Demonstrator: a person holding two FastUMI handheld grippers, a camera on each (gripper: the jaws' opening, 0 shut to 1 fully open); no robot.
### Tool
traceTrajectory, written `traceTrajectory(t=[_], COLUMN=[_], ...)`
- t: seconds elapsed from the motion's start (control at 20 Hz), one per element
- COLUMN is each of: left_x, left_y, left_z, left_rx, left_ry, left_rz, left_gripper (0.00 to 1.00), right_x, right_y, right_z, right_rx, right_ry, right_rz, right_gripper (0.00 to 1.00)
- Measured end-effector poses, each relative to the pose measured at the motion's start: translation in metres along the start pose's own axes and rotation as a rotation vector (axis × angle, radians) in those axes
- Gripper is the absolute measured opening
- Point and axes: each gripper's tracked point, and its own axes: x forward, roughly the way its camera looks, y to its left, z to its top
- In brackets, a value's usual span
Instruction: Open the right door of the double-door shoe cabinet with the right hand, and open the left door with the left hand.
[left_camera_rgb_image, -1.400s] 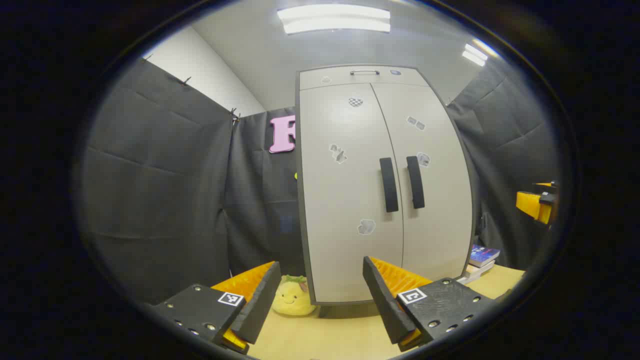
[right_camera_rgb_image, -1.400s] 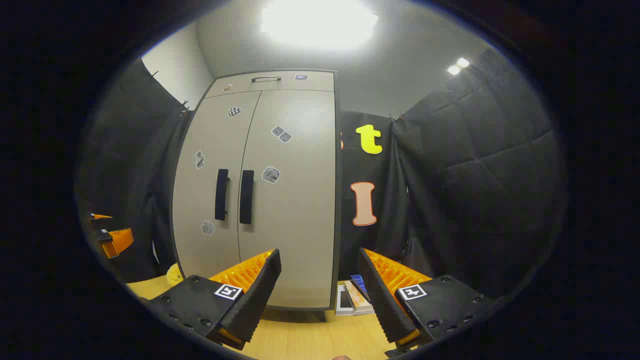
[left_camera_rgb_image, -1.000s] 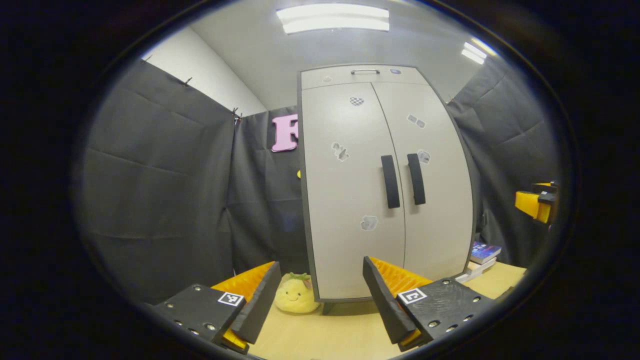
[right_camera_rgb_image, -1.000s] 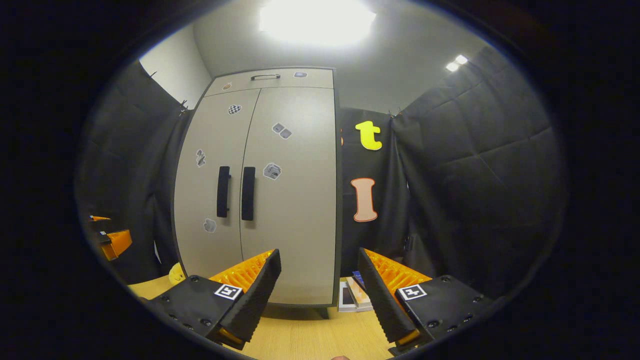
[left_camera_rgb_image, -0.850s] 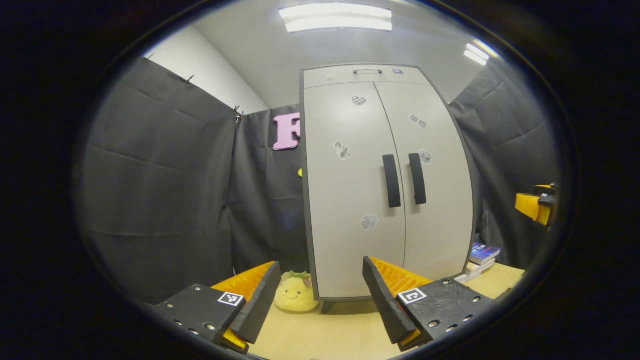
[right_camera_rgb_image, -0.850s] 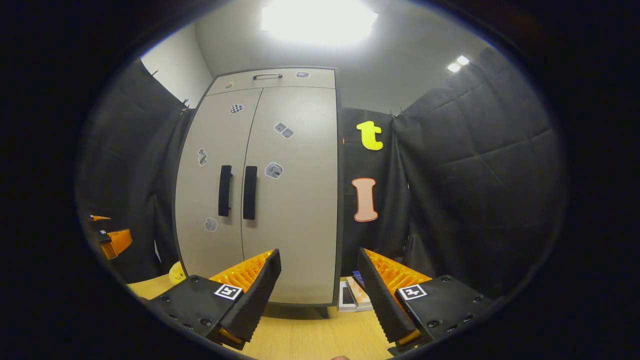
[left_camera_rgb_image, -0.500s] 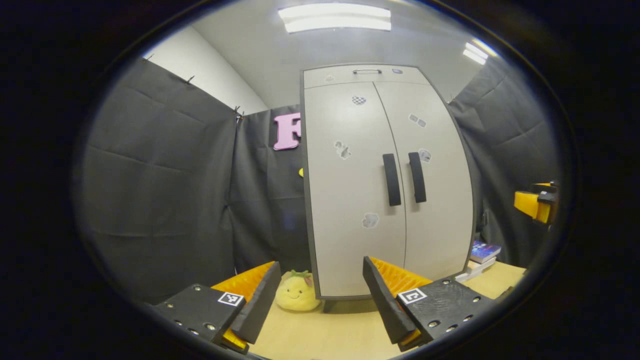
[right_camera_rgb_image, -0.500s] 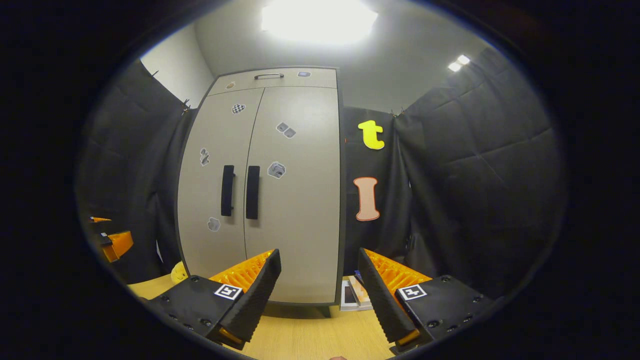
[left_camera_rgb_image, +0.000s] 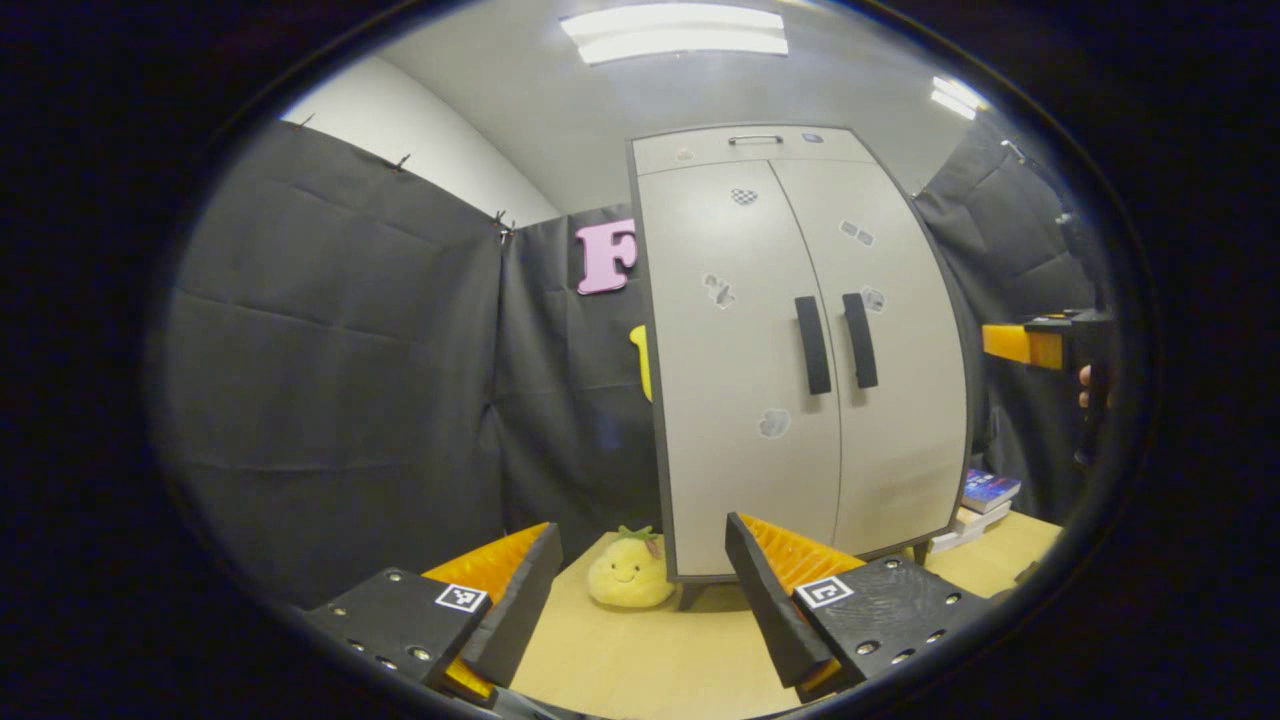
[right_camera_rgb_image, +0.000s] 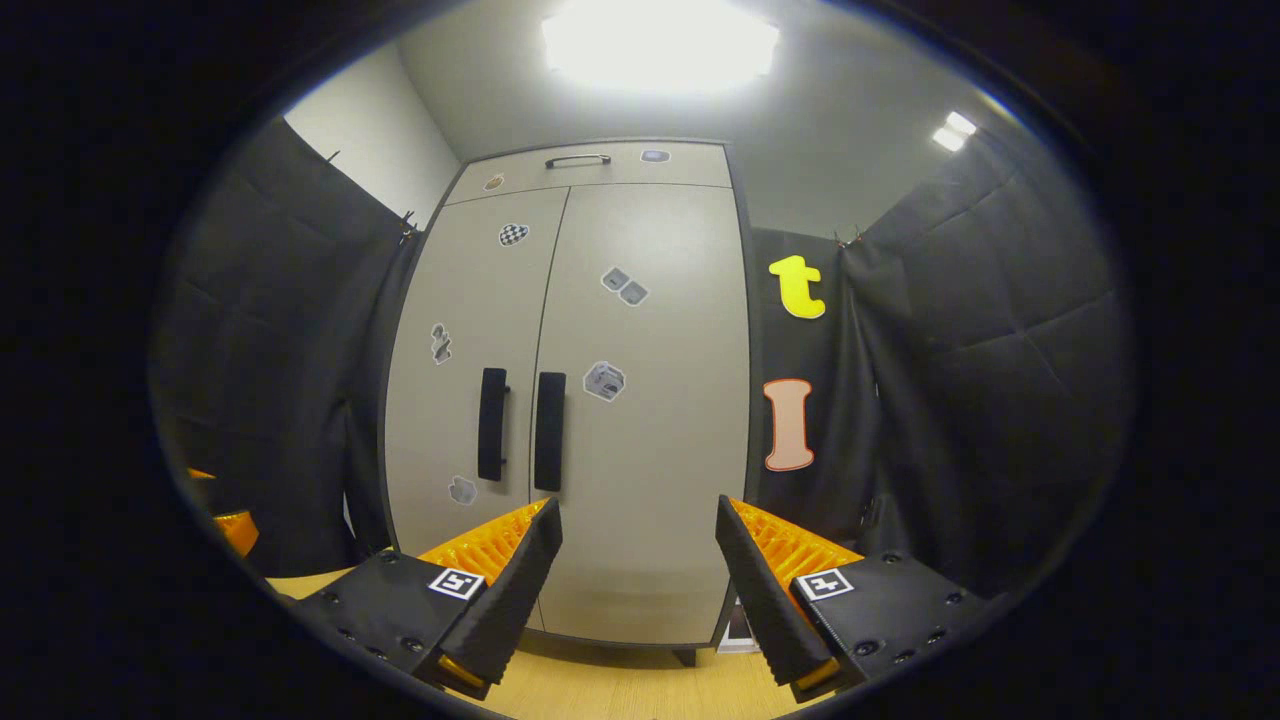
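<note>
Left tongs (left_camera_rgb_image: 638, 590) spread apart, holding nothing, low over the wood surface (left_camera_rgb_image: 660, 665) in the left gripper view. Shoe cabinet (left_camera_rgb_image: 800, 350) stands ahead and to the right, both doors closed. Left door (left_camera_rgb_image: 740, 370) and right door (left_camera_rgb_image: 895, 350) meet at the middle, with black left handle (left_camera_rgb_image: 812, 345) and right handle (left_camera_rgb_image: 860, 341) side by side. Yellow plush toy (left_camera_rgb_image: 628, 573) sits just beside the cabinet's left foot. Books (left_camera_rgb_image: 975, 500) stacked at its right. Right tongs (left_camera_rgb_image: 1035, 345) at the far right edge with a hand behind, gap between fingers hard to tell from here.

Right gripper view: right tongs (right_camera_rgb_image: 638, 590) spread apart, nothing gripped, well short of the cabinet (right_camera_rgb_image: 570, 400). Doors shut; right handle (right_camera_rgb_image: 549, 431) and left handle (right_camera_rgb_image: 492, 424) above the left finger. Orange part of the left tongs (right_camera_rgb_image: 232, 525) at the left edge.
</note>
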Motion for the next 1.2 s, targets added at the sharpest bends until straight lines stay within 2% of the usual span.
traceTrajectory(t=[0.4,0.6,1.2], left_x=[-0.026,-0.036,-0.07], left_y=[0.066,0.087,0.139], left_z=[-0.007,-0.014,-0.022], left_rx=[0.031,0.032,0.048], left_ry=[0.021,0.04,0.064], left_rz=[0.151,0.199,0.326], left_gripper=[0.95,0.96,0.95], right_x=[0.067,0.096,0.169], right_y=[0.036,0.052,0.087], right_z=[0.03,0.036,0.008], right_rx=[0.052,0.038,0.04], right_ry=[-0.039,-0.042,0.073], right_rz=[0.051,0.067,0.054], right_gripper=[0.97,0.97,0.97])
